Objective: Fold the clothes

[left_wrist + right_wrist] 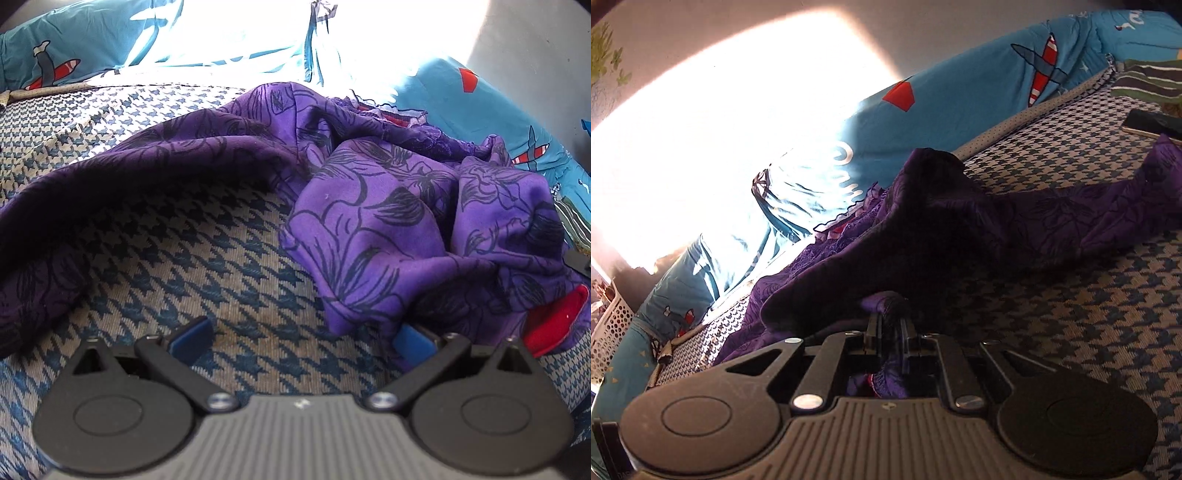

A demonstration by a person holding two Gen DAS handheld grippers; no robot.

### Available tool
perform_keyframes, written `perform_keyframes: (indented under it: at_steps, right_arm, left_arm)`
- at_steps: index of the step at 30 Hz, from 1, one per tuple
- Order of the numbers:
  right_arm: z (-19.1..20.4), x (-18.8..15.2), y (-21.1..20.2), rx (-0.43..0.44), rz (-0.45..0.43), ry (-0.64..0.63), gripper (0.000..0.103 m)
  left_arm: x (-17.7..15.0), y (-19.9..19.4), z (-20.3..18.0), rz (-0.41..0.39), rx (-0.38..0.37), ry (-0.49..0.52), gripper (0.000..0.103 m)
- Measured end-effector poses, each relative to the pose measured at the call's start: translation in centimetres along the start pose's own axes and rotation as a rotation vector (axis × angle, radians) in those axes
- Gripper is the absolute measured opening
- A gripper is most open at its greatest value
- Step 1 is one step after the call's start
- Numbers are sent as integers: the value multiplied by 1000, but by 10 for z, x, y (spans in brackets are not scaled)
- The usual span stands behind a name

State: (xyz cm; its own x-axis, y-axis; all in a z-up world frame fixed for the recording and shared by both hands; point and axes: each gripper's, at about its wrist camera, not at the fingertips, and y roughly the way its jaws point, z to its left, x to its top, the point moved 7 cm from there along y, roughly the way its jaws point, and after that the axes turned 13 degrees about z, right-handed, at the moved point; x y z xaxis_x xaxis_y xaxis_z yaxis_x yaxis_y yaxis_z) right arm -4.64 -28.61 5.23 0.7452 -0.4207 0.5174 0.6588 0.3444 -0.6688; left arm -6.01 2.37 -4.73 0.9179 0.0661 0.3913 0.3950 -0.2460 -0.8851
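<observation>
houndstooth bed cover, purple floral garment crumpled on it

A purple garment with black floral line print lies crumpled, unfolded, on houndstooth bedding.

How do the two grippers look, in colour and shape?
Both are alike. The left gripper has a grey ribbed body, two round black discs at its sides, black link arms with silver screws, and blue pads on its fingers. The right gripper shows the same grey ribbed body, black discs and silver screws; its fingers are black, the pads hidden. No cables or sleeves show.
</observation>
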Motion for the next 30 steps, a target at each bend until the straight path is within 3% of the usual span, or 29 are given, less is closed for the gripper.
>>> perform_keyframes:
  at_steps: [3,7,9,20,25,30]
  right_arm:
    - [-20,-17,-20,-39,-27,96,11]
    - [-42,-32,-38,-234,-81,130,9]
    - [-48,-32,-45,-230,-102,150,10]
    - [6,-47,-33,-102,-74,-155,30]
    - [44,-65,-17,-133,-66,-401,53]
    - [60,-76,9,-189,-42,-515,54]
  left_arm:
    - [-3,-2,0,4,-7,2,103]
    - [-8,-6,0,8,-8,-5,103]
    - [-12,-8,0,9,-8,-7,103]
    - [-27,-12,-6,9,10,21,103]
    - [-29,-9,-9,13,34,43,103]
    - [-31,-7,-12,14,64,71,103]
